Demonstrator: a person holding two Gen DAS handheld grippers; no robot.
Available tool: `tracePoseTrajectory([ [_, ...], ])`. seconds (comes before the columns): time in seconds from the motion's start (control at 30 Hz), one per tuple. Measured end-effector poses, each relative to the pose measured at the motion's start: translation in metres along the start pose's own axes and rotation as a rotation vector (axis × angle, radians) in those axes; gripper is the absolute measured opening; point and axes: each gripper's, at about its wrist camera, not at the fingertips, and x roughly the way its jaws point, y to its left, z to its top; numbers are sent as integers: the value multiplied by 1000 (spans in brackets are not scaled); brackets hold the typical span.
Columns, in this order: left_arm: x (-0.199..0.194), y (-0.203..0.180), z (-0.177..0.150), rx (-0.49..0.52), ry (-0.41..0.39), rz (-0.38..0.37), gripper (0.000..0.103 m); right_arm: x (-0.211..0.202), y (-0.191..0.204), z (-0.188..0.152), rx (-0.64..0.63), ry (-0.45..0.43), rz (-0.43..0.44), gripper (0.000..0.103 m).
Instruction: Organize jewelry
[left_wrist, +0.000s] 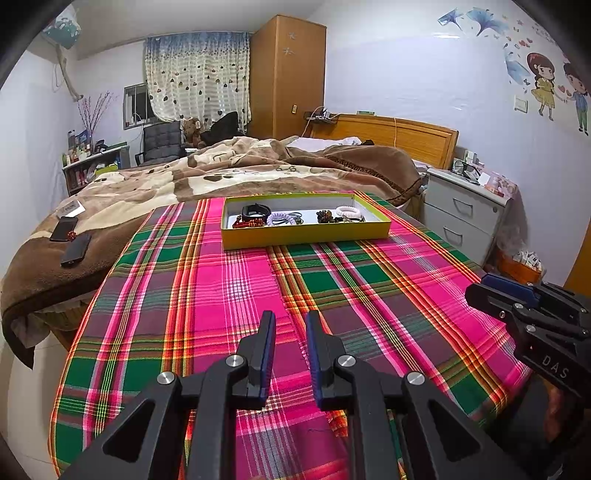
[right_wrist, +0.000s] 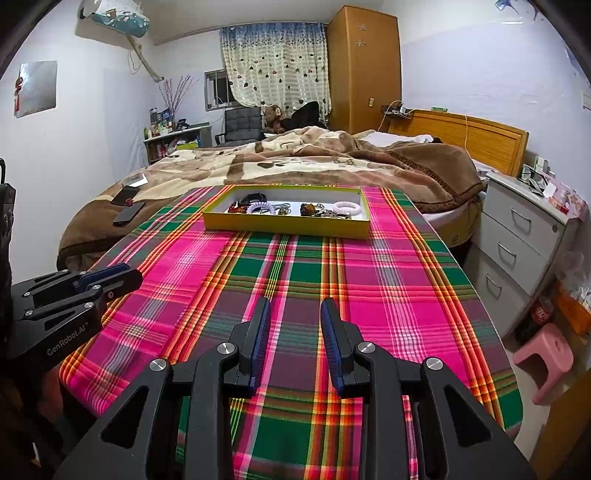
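Observation:
A shallow yellow box (left_wrist: 306, 236) (right_wrist: 284, 227) sits at the far end of a table covered by a pink and green plaid cloth (left_wrist: 243, 295) (right_wrist: 306, 273). Inside lie several pieces of jewelry: a black band (left_wrist: 255, 211), a lilac coil bracelet (left_wrist: 281, 218) (right_wrist: 258, 208), red beads (left_wrist: 249, 223), a dark bead cluster (left_wrist: 325, 216) (right_wrist: 308, 209) and a white bracelet (left_wrist: 347, 211) (right_wrist: 347, 207). My left gripper (left_wrist: 290, 321) hovers open over the near cloth, nothing between its fingers. My right gripper (right_wrist: 295, 308) is likewise open and empty, well short of the box.
A bed with a brown blanket (left_wrist: 221, 173) lies beyond the table, with two phones (left_wrist: 75, 249) on its left corner. A grey drawer unit (right_wrist: 524, 243) and a pink stool (right_wrist: 546, 354) stand to the right. The right gripper's side shows in the left view (left_wrist: 532, 314).

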Motion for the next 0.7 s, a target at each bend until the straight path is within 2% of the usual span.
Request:
tracePoseTrajectory([
  [0.7,-2,-1,-1,-7,-1,17,16,0,0,0,-2,-2,-1,29],
])
